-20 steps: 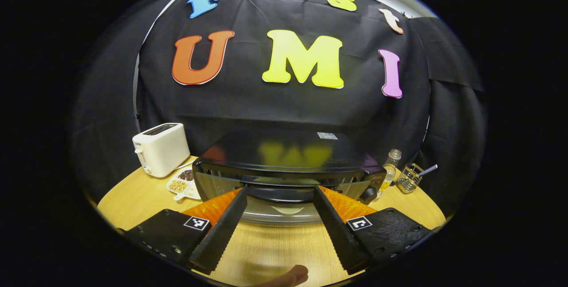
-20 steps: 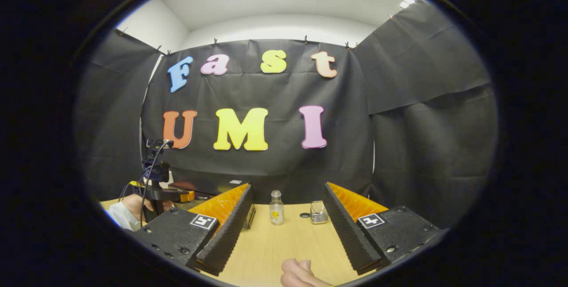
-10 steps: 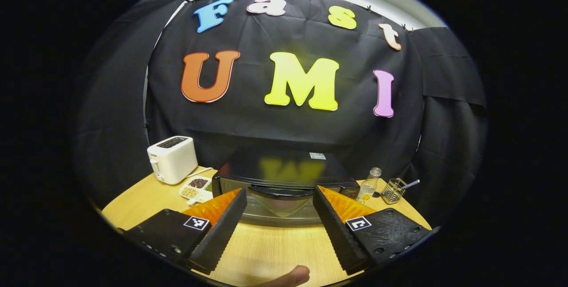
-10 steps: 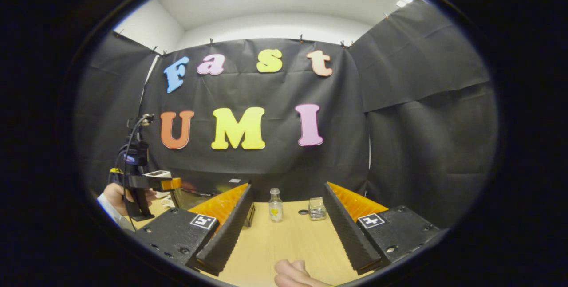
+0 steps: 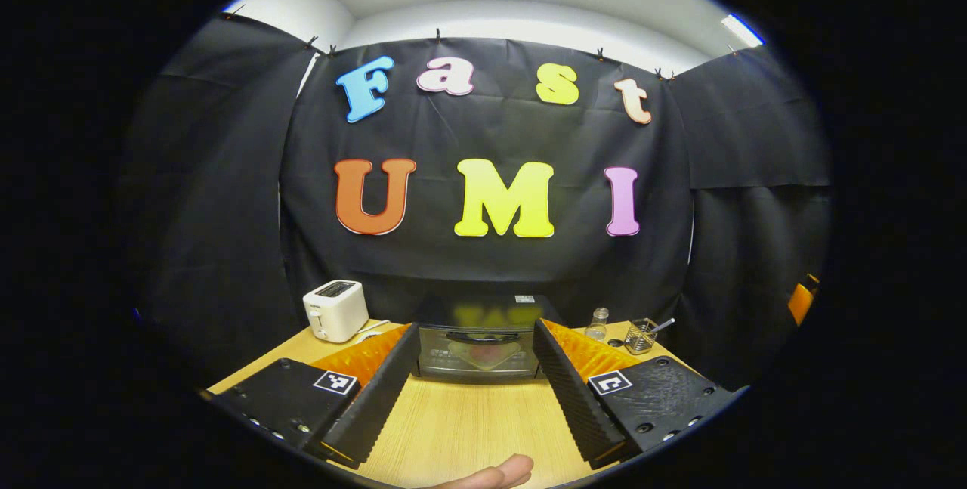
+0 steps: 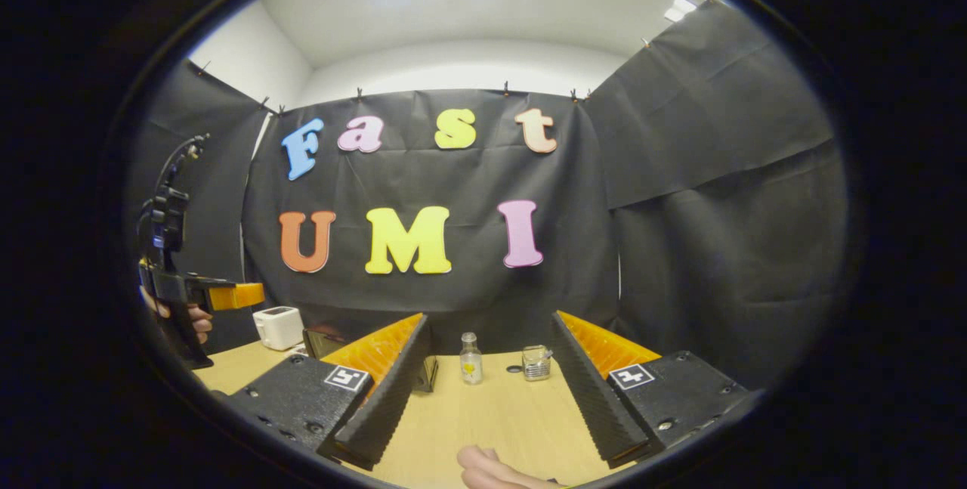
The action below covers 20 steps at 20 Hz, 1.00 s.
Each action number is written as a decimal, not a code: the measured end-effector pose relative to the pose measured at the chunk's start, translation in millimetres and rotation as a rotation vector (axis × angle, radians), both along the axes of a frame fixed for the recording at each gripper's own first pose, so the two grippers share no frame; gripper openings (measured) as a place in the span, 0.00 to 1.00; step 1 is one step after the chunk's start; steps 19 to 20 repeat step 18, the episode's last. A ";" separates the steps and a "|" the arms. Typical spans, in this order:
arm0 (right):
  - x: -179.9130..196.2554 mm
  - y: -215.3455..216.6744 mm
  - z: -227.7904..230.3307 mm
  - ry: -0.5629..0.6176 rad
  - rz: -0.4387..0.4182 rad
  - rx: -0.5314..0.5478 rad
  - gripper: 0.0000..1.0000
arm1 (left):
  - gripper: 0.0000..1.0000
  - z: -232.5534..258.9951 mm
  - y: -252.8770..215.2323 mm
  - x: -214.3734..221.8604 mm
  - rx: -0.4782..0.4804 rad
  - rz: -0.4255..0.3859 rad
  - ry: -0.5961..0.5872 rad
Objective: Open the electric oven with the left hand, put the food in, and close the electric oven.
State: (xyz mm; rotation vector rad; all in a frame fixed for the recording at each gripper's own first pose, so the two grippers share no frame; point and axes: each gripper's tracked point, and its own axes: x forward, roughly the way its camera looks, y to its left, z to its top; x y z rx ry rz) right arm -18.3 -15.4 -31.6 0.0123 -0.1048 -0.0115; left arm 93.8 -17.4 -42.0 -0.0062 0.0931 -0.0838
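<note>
On table [image 5: 468, 428]: one oven [image 5: 479, 344], one toaster [image 5: 335, 311], one bottle [image 5: 597, 324]; both hand-held grippers [image 5: 474, 387] [image 6: 488, 394] spread, empty.

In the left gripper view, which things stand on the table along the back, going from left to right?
Toaster → electric oven, its door closed → small glass bottle → wire holder with a utensil in it.

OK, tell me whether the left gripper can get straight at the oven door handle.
Probably yes: the left gripper is open and empty, aimed at the oven, and only bare table lies before its closed door's handle.
</note>
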 end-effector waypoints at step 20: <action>-25.8 10.4 -4.8 -0.030 0.048 0.029 0.96 | 0.95 -10.3 -23.8 -129.6 0.071 0.014 -0.114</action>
